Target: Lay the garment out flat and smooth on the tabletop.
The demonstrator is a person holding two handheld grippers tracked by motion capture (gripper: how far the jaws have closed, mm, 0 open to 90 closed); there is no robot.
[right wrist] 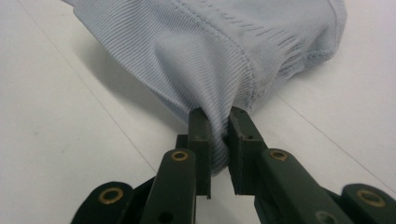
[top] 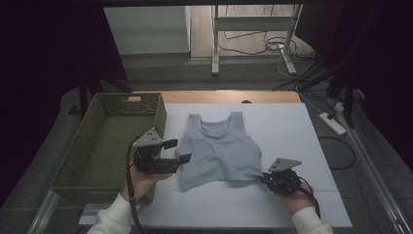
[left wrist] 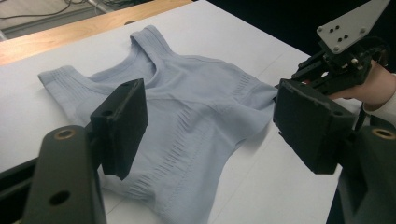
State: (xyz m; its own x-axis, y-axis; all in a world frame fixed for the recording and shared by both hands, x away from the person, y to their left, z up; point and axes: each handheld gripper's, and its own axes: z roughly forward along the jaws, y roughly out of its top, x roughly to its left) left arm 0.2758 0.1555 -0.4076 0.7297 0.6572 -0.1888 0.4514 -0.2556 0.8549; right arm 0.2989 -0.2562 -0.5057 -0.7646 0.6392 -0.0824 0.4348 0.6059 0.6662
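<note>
Between your two grippers lies the top (top: 219, 148). Your right gripper (top: 263, 176) pinches its hem corner. Your left gripper (top: 177, 150) stands wide beside its other edge.

A white-topped desk (top: 292, 131) with a wooden far edge stands on grey carpet (top: 341, 161). At twelve o'clock, a metal frame (top: 253, 29) stands among loose cables on pale flooring. A power strip (top: 332, 123) lies at three o'clock. Both sides are dark.

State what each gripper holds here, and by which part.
The right gripper pinches the pale blue tank top at a bottom hem corner. The left gripper is open over it, holding nothing.
</note>
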